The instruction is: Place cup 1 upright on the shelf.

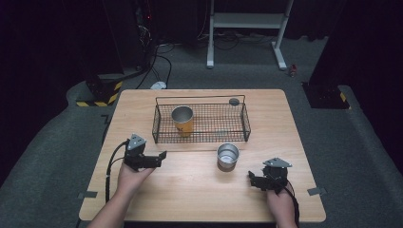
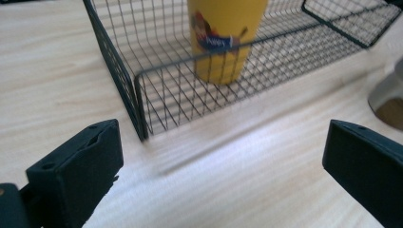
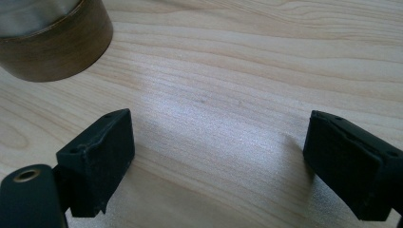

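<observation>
The work in hand appears to be putting the steel cup (image 1: 227, 156) into the wire basket (image 1: 201, 122), where 1 yellow cup (image 1: 183, 120) already stands upright at the left end. The steel cup stands upright on the bare table (image 1: 190, 190), just in front of the basket's front wall and well right of its middle.

The right gripper (image 1: 255, 180) rests low on the table near the front edge, to the right of the steel cup and apart from it. Its 2 jaws are spread wide and hold nothing; in the right gripper view the cup's base (image 3: 52, 42) sits at the upper left, off the line between the jaws. To do this step well, I judge that the hand should first turn toward the cup so it comes between the jaws, then close on the wall, not on the rim, and lift it clear over the front wire.

The left gripper (image 1: 159, 156) is also spread and empty, pointing at the basket's front left corner (image 2: 140, 109). It should stay away from the yellow cup.

The table is light wood, smooth, with a soft shine. Around it there are a grey carpet, a dark room, a white metal frame (image 1: 247, 28), black cables (image 1: 161, 61) and hazard-striped feet (image 1: 102, 97). A small dark disc (image 1: 234, 101) sits at the basket's far right corner.
</observation>
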